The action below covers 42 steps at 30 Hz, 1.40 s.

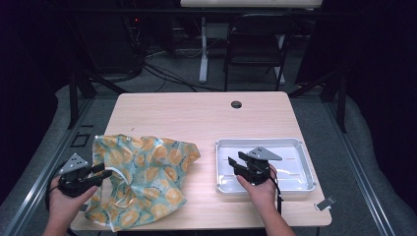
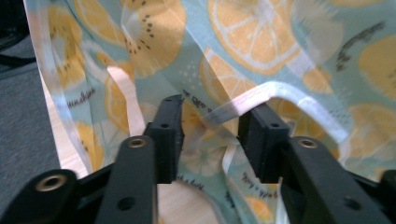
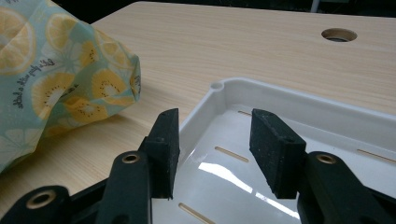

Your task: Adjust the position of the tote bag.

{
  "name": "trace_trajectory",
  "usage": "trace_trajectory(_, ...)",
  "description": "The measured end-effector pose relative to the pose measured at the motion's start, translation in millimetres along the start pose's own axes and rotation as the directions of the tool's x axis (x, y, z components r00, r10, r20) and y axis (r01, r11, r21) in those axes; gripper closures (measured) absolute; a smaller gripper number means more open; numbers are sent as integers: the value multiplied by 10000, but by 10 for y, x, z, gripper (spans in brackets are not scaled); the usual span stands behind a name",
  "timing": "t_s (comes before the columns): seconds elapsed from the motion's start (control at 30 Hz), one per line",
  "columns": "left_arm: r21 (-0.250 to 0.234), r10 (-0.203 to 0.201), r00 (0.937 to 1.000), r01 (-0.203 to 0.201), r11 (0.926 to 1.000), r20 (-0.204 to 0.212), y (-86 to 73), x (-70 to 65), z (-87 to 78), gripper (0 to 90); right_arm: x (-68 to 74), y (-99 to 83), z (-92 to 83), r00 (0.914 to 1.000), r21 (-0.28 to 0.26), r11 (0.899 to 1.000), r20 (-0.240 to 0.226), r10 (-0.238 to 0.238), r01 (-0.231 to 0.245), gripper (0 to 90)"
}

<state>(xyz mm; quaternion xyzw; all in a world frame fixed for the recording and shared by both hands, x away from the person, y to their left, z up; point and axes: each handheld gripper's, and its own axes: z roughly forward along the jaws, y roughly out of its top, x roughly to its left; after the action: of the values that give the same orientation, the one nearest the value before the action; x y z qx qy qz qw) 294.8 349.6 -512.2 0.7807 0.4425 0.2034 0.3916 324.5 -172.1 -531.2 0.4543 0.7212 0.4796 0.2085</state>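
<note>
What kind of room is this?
Probably a lab or workshop: a table with a cable hole, dark curtains all around, cables on the floor, and a folding chair behind.

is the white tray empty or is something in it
Empty. The white tray shows bare floor in the right gripper view; the right gripper hovers over it, open.

Two forearms reach in from the near edge of the table (image 1: 196,118). The left hand (image 1: 66,199) holds the left gripper (image 1: 98,172) at the table's near left corner, jaws spread apart. The right hand (image 1: 259,189) holds the right gripper (image 1: 238,162) toward the near right, jaws also parted.
</note>
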Motion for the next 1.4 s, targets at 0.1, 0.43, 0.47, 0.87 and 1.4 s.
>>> trace_trajectory(0.1,-310,53,9999,-50,9995,90,36,-6,-42,768,9,-6,-7,10000,56,10000,1,-73,73,525)
trace_trajectory(0.43,-1410,-381,9921,549,9885,1194,274,-48,-275,900,120,0,-49,9982,16,9982,-41,-597,597,531)
trace_trajectory(0.47,-1489,-378,9906,575,9872,1314,294,-58,-293,900,147,12,-61,9974,-6,9975,-91,-712,712,531)
trace_trajectory(0.87,-2416,192,9752,355,9697,2203,608,-234,-476,900,763,395,-104,9509,-300,9742,-2129,-2249,2237,578)
trace_trajectory(1.4,-2535,887,9515,-116,9673,2947,888,-571,-310,900,1703,870,255,8469,-364,9681,-4771,-2347,2478,593)
